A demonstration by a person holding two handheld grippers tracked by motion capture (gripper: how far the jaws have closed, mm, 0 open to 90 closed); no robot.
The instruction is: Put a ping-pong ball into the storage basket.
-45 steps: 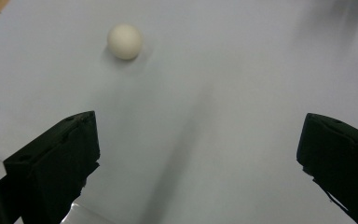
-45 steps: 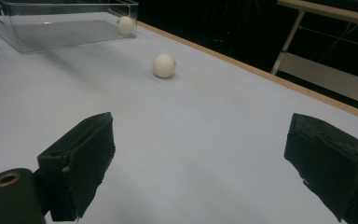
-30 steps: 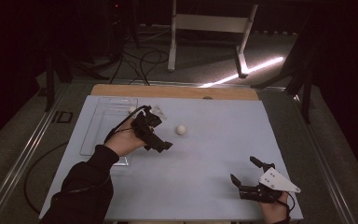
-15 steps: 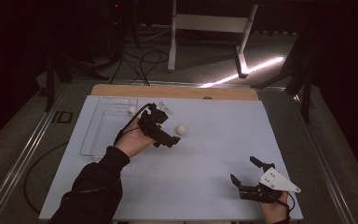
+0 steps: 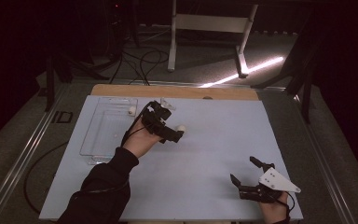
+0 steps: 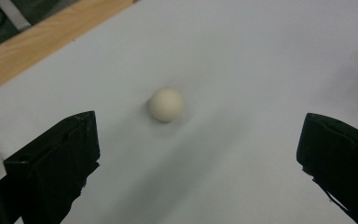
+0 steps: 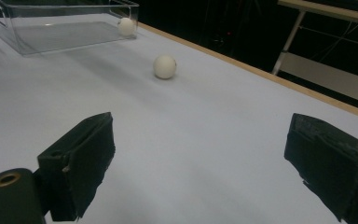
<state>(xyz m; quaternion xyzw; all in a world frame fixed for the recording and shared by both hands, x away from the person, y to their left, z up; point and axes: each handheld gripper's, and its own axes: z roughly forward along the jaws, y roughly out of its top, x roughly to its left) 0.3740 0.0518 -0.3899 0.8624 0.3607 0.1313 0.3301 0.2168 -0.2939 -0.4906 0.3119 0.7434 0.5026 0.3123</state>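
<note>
The white ball (image 5: 181, 128) served as the reference landmark. It lay on the pale blue table sheet (image 5: 205, 158), toward the wooden far edge (image 5: 121, 90), free of any contact.

The left gripper (image 5: 170, 133) stood just on the near side of the ball, jaws spread wide. In the left gripper view the ball (image 6: 166, 105) sat ahead of the jaw tips, between their lines of travel and closer to the left-hand jaw, with bare sheet on both sides. Nothing was held.

The right gripper (image 5: 248, 179) lay well apart from the ball, toward the near right corner, jaws also spread and empty.

A clear tray (image 5: 103, 133) lay to the left of the ball, beyond the hand. A second white ball (image 5: 131, 110) rested at its far end.

Probable faults from this position:

1. Ball roll-away. The ball was round and unrestrained on a smooth sheet. An off-centre approach would likely bring one jaw into contact first and push the ball aside.
2. Squeeze-out. Closing ahead of or behind the ball's widest part would probably eject it forward.
3. Loss over the far edge, which lay near the ball.
</note>
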